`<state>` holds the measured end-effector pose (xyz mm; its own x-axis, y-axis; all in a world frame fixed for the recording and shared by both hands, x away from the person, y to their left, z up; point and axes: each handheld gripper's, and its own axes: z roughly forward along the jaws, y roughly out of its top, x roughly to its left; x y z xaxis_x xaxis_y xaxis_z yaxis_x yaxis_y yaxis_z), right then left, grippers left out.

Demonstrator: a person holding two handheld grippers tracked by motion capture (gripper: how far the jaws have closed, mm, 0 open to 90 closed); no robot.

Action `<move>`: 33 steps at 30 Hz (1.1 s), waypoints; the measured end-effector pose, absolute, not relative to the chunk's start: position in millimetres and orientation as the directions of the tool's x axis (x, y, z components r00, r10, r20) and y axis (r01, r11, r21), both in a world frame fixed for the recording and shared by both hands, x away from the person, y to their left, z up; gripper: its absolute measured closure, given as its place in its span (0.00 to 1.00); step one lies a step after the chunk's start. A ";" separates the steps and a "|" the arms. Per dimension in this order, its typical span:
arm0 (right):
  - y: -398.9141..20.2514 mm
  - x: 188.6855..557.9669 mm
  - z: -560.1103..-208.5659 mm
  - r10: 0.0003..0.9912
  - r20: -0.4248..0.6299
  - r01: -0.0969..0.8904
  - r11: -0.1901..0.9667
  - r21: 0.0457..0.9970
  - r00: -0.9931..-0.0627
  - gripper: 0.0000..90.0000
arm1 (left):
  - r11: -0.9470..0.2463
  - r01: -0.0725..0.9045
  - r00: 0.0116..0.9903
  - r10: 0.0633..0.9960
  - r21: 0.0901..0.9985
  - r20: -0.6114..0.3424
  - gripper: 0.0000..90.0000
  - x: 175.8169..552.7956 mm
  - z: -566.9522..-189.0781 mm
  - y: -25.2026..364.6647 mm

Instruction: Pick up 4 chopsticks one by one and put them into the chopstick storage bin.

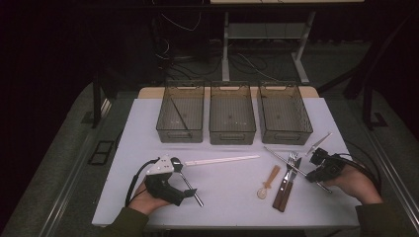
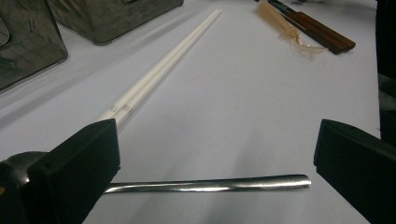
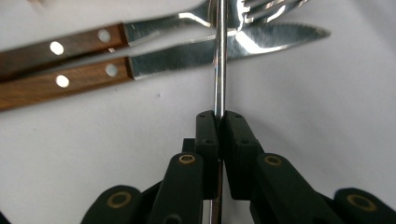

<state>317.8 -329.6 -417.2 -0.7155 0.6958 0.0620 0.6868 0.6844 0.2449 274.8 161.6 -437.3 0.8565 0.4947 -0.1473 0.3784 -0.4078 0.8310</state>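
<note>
My right gripper [image 1: 310, 176] [image 3: 218, 115] is shut on a thin metal rod [image 1: 279, 157] [image 3: 219, 70] lying on the white table [image 1: 232, 192]. The rod runs over a wood-handled fork [image 3: 187, 21] and a wood-handled serrated knife [image 1: 284, 190] [image 3: 224, 51]. My left gripper [image 1: 184, 178] [image 2: 217, 149] stands open at the front left. A metal utensil handle [image 2: 205, 184] [image 1: 195, 195] lies crosswise between its jaws, untouched. A pair of white chopsticks [image 1: 222, 160] [image 2: 154, 79] stretches away from it.
Three clear bins [image 1: 180, 116] [image 1: 232, 116] [image 1: 285, 116] stand in a row at the back; the left one holds a thin stick. A pale wooden spoon [image 1: 269, 183] [image 2: 285, 28] lies left of the knife. A silver piece [image 1: 318, 143] lies beyond my right gripper.
</note>
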 end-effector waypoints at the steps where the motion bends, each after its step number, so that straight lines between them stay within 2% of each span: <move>1: -330.3 317.5 -415.6 0.695 0.060 0.683 0.682 0.262 -0.717 0.95 | -0.409 0.378 0.857 0.494 0.831 -0.147 0.00 274.8 -437.3 161.5; 20: -329.3 315.8 -400.0 0.663 0.157 0.620 0.552 0.558 -0.732 0.95 | -0.408 0.379 0.856 0.496 0.831 -0.146 0.00 274.7 -437.3 161.6; 33: -312.5 317.6 -399.4 0.659 0.171 0.573 0.460 0.678 -0.732 0.95 | -0.408 0.379 0.855 0.497 0.831 -0.146 0.00 275.2 -437.4 161.9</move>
<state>317.6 -312.5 -399.4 -0.7323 0.6591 0.1714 0.5728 0.4599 0.6785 275.2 161.9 -437.4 0.8552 0.4974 -0.1455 0.3788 -0.4083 0.8305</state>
